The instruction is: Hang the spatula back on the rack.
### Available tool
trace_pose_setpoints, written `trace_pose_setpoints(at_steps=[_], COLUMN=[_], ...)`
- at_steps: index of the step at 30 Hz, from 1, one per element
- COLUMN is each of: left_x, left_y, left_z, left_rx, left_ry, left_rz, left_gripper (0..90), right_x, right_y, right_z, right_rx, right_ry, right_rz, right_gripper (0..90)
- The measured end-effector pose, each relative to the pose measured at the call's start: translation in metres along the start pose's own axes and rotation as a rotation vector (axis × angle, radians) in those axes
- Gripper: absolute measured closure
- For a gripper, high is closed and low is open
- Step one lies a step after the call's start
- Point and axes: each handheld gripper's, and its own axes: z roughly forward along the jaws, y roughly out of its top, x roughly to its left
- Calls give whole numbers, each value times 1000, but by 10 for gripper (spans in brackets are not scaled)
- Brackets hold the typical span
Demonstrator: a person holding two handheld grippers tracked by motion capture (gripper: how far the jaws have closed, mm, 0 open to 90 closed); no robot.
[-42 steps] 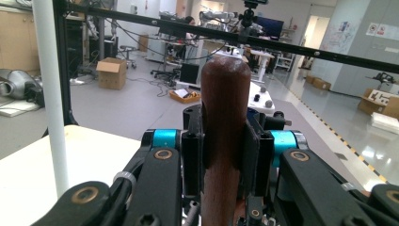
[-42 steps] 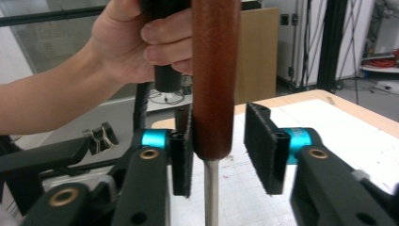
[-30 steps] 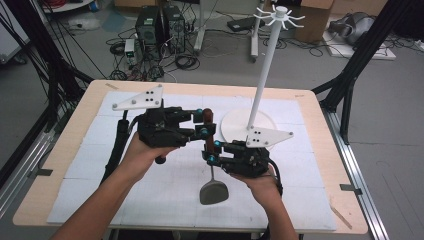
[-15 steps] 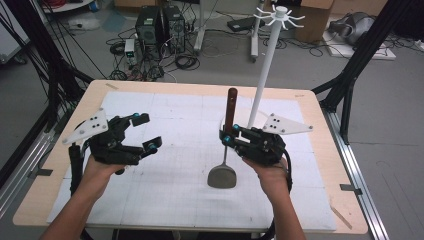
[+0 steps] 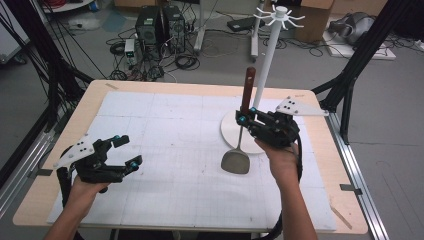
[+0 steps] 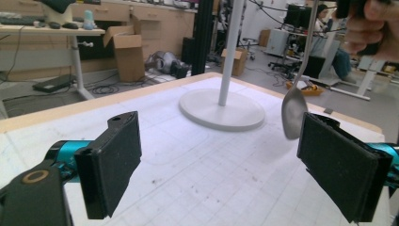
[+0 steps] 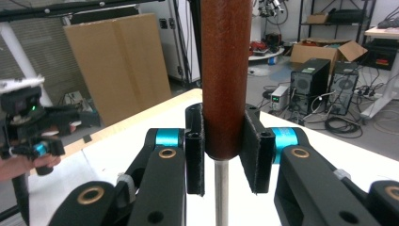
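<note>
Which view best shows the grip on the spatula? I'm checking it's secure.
The right gripper view: both pads clamp the spatula at its wooden handle. The high view shows it whole, hanging from the right gripper. The left gripper view shows its blade.

On the bench: one spatula (wooden handle, metal blade), one white rack stand on a round base, one gridded white mat. Two tongs, left tongs and right tongs, each carried by one hand. Behind the bench, on the floor, two computer towers side by side.
</note>
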Motion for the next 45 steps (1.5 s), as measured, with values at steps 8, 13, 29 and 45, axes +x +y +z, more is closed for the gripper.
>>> trace_pose_setpoints(at_steps=[8, 13, 29, 45], left_x=[5, 5, 5, 7], left_y=[-7, -9, -13, -15], left_z=[-5, -7, -3, -2], left_rx=[11, 11, 24, 34], left_ry=[23, 22, 19, 13], left_rz=[0, -5, -17, -22], left_gripper=[151, 155, 155, 155], right_x=[-21, -28, -59, -86], right_y=[30, 43, 65, 73], right_z=[-3, -5, -21, -12], right_rx=[-12, -18, -22, 26], right_ry=[-50, -68, -19, -33], right_rz=[1, -3, -9, 28], right_gripper=[738, 737, 737, 737])
